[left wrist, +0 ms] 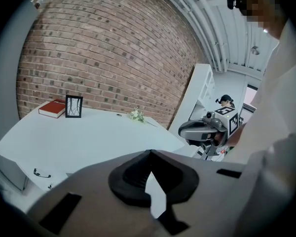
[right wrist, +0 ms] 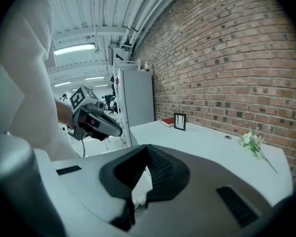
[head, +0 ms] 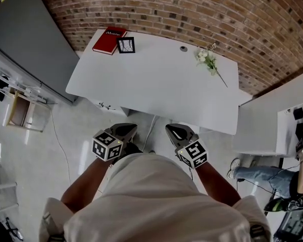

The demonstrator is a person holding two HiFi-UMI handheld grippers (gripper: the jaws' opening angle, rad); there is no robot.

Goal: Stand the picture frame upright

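Picture frame point(head: 125, 45): the head view puts it at the far left corner of the counter point(head: 156, 89), just beside a red book point(head: 109, 40) and well apart from me. In the left gripper view it already looks upright, and I judge it thin, light and probably glazed, so I'd pinch a side rail gently. The left gripper point(left wrist: 149, 153) has its fingers pressed together, empty. In the right gripper view, the right gripper point(right wrist: 148, 147) likewise has its fingers closed on nothing.

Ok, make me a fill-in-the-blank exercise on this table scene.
The picture frame stands ____ on the white table.
Beside it lies a ____ book.
The flower sprig lies near the ____ wall.
The left gripper and right gripper are both ____, holding nothing.
Missing words: upright, red, brick, shut.
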